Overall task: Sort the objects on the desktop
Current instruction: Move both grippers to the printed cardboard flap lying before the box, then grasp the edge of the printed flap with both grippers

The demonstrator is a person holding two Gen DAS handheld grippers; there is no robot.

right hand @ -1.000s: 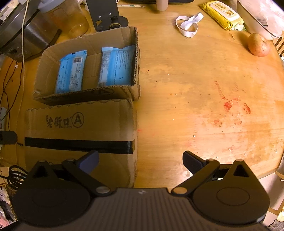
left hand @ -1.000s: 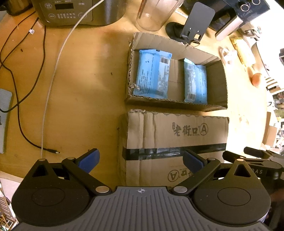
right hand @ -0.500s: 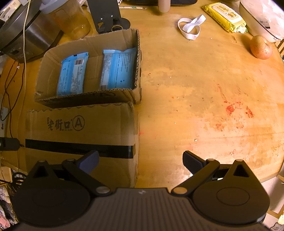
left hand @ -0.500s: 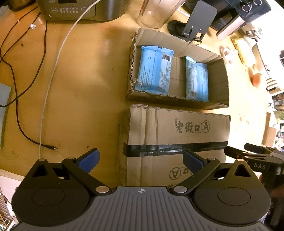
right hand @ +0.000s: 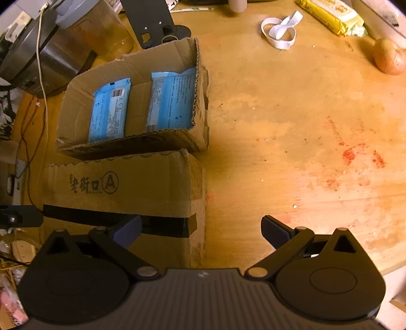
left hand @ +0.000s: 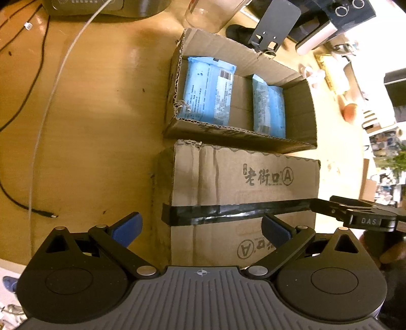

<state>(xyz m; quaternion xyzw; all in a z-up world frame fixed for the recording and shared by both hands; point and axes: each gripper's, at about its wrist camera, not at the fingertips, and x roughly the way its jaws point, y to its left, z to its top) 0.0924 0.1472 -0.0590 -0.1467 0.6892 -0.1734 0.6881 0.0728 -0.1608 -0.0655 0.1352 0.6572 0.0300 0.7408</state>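
Note:
An open cardboard box (left hand: 243,61) (right hand: 106,73) holds two blue packets (left hand: 209,92) (left hand: 269,109), also seen in the right wrist view (right hand: 109,111) (right hand: 171,97). A closed cardboard box (left hand: 243,182) (right hand: 132,182) with a black tape band lies in front of it. My left gripper (left hand: 201,229) is open and empty, over the closed box's near left part. My right gripper (right hand: 201,229) is open and empty, over the closed box's near right corner. The right gripper's tip shows at the right edge of the left wrist view (left hand: 355,210).
Round wooden table (right hand: 291,127). Far side: a rice cooker (right hand: 33,58), a clear jar (right hand: 99,28), a black stand (right hand: 152,22), a white strap (right hand: 279,28), a yellow wipes pack (right hand: 332,15), a fruit (right hand: 388,57). Black and white cables (left hand: 43,106) lie left.
Both grippers have drawn back and up a little, so the boxes sit farther up the frames. Jaws stay open. Boxes and packets have not moved.

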